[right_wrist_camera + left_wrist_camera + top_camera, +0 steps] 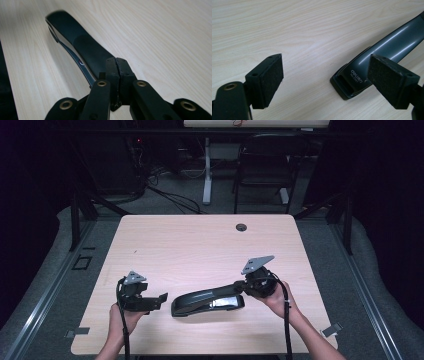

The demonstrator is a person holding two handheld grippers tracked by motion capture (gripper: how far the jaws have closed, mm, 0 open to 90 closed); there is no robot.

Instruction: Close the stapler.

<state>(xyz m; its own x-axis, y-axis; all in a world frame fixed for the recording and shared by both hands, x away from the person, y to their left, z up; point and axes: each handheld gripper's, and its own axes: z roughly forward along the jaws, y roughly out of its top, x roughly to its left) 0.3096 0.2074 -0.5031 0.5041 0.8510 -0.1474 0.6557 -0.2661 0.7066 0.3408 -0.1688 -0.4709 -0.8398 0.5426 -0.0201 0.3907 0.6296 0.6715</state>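
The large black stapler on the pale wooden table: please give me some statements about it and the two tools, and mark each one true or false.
1. The large black stapler lies on the pale wooden table. True.
2. The left tool is shut on the stapler. False: its jaws stand open, the pads touch nothing, and the stapler's front end lies just ahead of them.
3. The right tool has its jaws closed together. True.
4. The right tool is at the stapler's front end. False: it is at the rear end of the handle.
5. A sheet of paper lies under the stapler. False: only bare wood is there.
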